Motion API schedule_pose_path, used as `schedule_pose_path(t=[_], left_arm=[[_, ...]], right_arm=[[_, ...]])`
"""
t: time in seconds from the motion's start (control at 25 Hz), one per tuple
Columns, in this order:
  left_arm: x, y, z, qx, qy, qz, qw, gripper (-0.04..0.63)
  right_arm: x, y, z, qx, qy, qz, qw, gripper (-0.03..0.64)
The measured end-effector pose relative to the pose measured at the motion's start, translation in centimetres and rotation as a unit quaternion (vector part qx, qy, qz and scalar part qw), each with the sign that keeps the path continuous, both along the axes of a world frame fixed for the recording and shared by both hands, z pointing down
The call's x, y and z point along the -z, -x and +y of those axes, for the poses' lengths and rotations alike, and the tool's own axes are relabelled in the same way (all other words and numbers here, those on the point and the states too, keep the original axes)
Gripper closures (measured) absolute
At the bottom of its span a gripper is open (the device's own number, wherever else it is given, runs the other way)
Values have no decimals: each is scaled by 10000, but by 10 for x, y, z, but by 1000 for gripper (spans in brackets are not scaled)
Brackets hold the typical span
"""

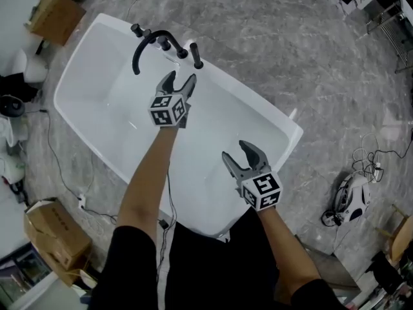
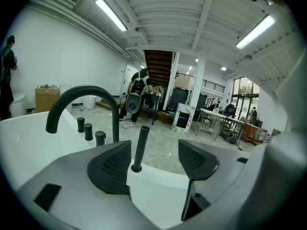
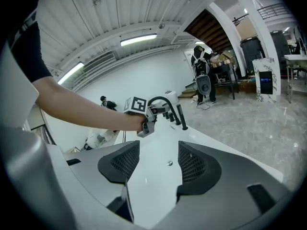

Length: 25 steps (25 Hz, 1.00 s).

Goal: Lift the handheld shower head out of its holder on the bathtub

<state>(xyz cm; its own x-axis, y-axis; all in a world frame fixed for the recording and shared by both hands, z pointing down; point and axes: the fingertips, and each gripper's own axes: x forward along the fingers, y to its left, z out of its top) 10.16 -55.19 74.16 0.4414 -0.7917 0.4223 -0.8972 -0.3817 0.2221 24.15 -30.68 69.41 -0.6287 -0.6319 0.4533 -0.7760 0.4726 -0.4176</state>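
right gripper nearest the person, over white bathtub, jaws spread, empty | left gripper farther out, jaws apart, gripping nothing | black handheld shower head stood upright in its rim holder just beyond them, untouched | arched black faucet beside it
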Motion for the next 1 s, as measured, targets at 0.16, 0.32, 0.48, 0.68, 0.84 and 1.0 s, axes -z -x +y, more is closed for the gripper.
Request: schedule_pose_path(t=[0.16, 0.32, 0.48, 0.68, 0.84, 1.0], left_arm=[[-11, -6, -19, -8, -8, -152, 9999, 310], [-21, -5, -37, 40, 14, -179, 9998, 310], [-33, -9, -50, 24, 13, -194, 9998, 310], [-49, -11, -63, 12, 24, -279, 9996, 310], [-56, -13, -81, -27, -7, -379, 9993, 310], [-61, -24, -89, -167, -16, -475, 9987, 310]], right_arm=[[-20, -7, 1, 24, 137, -32, 9999, 396], [-32, -8, -2, 57, 220, -55, 9997, 396], [-42, -11, -8, 62, 264, -101, 9996, 396], [-50, -6, -12, 206, 229, -94, 9995, 396], [-56, -3, -15, 346, 157, -75, 9992, 396], [-66, -3, -5, 356, 317, -112, 9988, 396]])
